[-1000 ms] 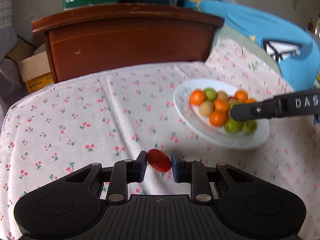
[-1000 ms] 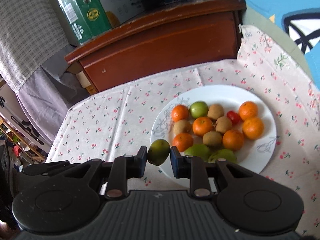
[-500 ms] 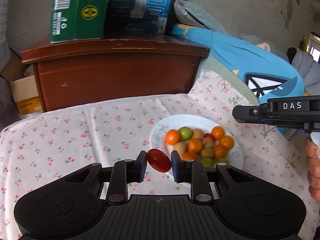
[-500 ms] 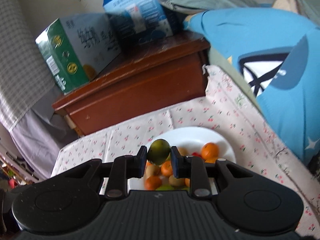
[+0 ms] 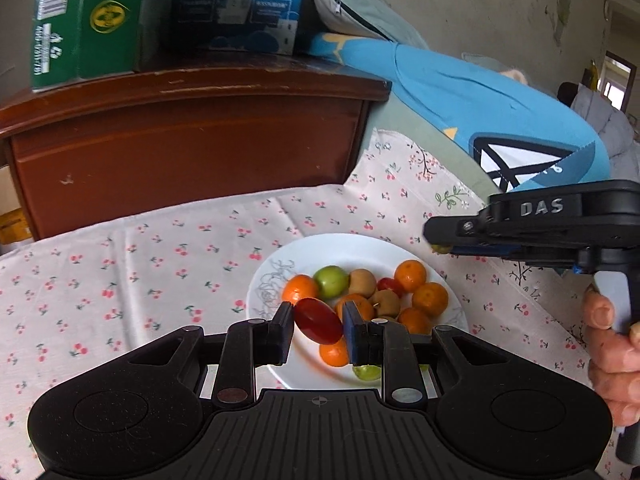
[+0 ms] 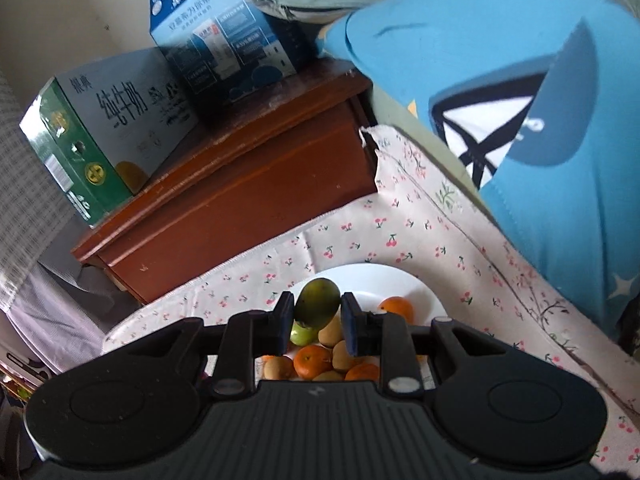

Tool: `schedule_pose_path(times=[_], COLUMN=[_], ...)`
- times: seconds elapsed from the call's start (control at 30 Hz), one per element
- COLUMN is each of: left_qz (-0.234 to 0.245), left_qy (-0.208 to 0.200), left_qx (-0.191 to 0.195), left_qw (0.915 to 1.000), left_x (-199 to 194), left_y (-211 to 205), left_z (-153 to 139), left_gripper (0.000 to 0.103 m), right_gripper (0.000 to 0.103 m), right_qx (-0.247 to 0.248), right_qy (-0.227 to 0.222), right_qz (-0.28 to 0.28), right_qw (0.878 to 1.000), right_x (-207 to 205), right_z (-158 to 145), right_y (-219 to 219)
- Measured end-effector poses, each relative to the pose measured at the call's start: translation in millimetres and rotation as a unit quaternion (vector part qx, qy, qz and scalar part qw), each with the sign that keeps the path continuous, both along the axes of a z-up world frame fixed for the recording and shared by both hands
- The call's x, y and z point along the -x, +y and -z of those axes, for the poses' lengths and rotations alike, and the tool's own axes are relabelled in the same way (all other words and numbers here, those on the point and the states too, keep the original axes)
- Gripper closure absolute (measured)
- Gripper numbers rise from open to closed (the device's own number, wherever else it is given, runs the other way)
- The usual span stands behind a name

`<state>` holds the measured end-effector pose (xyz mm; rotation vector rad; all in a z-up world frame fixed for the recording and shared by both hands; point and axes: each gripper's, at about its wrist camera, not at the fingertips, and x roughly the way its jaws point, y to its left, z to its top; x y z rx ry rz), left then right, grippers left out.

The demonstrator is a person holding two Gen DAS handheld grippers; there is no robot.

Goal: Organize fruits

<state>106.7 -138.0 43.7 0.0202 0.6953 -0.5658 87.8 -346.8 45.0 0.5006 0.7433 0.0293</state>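
Observation:
My left gripper (image 5: pixel 318 326) is shut on a red cherry tomato (image 5: pixel 319 321) and holds it above the near left rim of a white plate (image 5: pixel 340 246). The plate holds several oranges, kiwis and green fruits. My right gripper (image 6: pixel 316 314) is shut on a dark green fruit (image 6: pixel 317 303) and holds it high above the same plate (image 6: pixel 384 274). The right gripper also shows from the side in the left wrist view (image 5: pixel 436 238), raised above the plate's right side.
The plate sits on a cherry-print tablecloth (image 5: pixel 140 264). A brown wooden cabinet (image 5: pixel 192 136) stands behind it with a green carton (image 5: pixel 86 20) and a blue carton (image 5: pixel 240 4) on top. A blue cloth (image 5: pixel 480 100) lies at the right.
Both grippers have risen with their fruits. The left gripper now holds the tomato over the plate's near edge. The right gripper has lifted high and tilted up.

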Motion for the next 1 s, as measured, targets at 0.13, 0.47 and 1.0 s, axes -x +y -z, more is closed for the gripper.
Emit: schedule_pose_path(times=[0.13, 0.47, 1.0], left_qz=[0.005, 0.022, -0.015], left_qy=[0.006, 0.017, 0.001], left_qx=[0.004, 0.006, -0.03], left_qw=[1.0, 0.9996, 0.9994], left_x=[-6, -12, 6], left_y=[-7, -18, -10], left_z=[4, 13, -26], left_gripper=[0.08, 0.079, 0.014], right_gripper=[0.078, 0.075, 0.042], right_qx=[0.008, -0.001, 0.037], right_qy=[0.011, 0.038, 0.025], right_qz=[0.001, 0.017, 0.035], right_qw=[1.0, 0.999, 0.998], right_x=[-8, -25, -10], right_z=[10, 31, -3], right_y=[2, -1, 6])
